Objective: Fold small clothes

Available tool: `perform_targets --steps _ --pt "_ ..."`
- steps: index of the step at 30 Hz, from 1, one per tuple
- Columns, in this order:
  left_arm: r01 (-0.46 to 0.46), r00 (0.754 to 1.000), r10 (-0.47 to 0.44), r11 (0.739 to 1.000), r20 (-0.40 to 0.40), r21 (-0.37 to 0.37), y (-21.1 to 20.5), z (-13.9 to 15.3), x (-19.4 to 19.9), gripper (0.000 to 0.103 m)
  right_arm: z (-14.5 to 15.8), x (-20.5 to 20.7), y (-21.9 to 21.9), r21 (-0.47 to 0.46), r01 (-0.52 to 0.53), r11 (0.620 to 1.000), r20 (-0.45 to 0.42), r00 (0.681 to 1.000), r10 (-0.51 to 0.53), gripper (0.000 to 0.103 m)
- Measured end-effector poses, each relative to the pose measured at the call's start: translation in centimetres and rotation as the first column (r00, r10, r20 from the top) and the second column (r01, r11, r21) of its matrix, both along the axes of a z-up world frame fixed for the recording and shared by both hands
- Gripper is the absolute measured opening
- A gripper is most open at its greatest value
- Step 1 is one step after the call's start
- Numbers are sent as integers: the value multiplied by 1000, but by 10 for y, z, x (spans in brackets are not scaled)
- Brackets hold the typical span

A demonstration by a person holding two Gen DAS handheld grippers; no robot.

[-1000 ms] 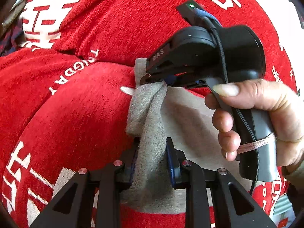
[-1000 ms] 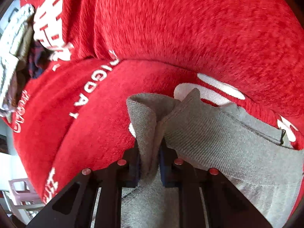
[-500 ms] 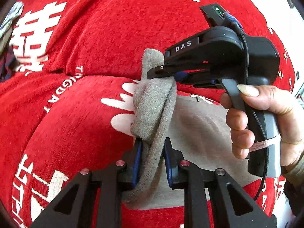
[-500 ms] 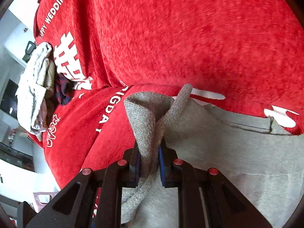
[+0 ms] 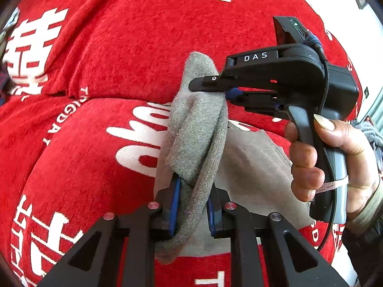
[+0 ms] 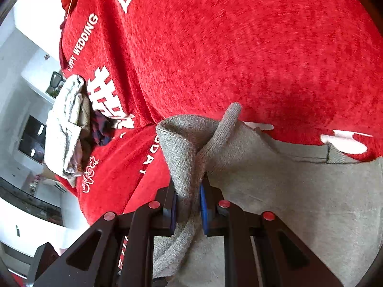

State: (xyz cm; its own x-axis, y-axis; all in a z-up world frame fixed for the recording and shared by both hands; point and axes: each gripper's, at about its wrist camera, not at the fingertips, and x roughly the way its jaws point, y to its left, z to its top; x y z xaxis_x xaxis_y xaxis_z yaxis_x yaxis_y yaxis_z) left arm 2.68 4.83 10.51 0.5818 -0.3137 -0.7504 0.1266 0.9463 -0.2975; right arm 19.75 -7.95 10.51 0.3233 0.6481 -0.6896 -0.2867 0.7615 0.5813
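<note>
Both tools have lifted the edge of the gray cloth [image 5: 198,129] higher than it was a second ago, so it now bunches up above the red blanket [image 5: 119,47]; I think the fold is just starting. The left tool [image 5: 192,205] is squeezed shut on the cloth near its bottom edge, and the right tool [image 6: 189,205] is shut on the same edge farther up. The right tool says "DAS", and the blanket says "HAPPY WEDDING" in white, with big white Chinese signs.
</note>
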Motion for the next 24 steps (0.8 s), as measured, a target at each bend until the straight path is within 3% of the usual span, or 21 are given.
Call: perform_targets --steps 7,15,24 --pt "63 998 -64 997 14 48 -45 13 -1 21 8 -4 -43 28 13 1000 -3 1000 -13 17" --pt "126 992 -125 985 -11 117 -98 17 5 21 6 6 -85 22 -19 1000 -72 997 20 17" --pt "209 978 -209 965 -20 160 -151 19 5 21 10 -1 -133 30 -23 999 -46 999 24 17"
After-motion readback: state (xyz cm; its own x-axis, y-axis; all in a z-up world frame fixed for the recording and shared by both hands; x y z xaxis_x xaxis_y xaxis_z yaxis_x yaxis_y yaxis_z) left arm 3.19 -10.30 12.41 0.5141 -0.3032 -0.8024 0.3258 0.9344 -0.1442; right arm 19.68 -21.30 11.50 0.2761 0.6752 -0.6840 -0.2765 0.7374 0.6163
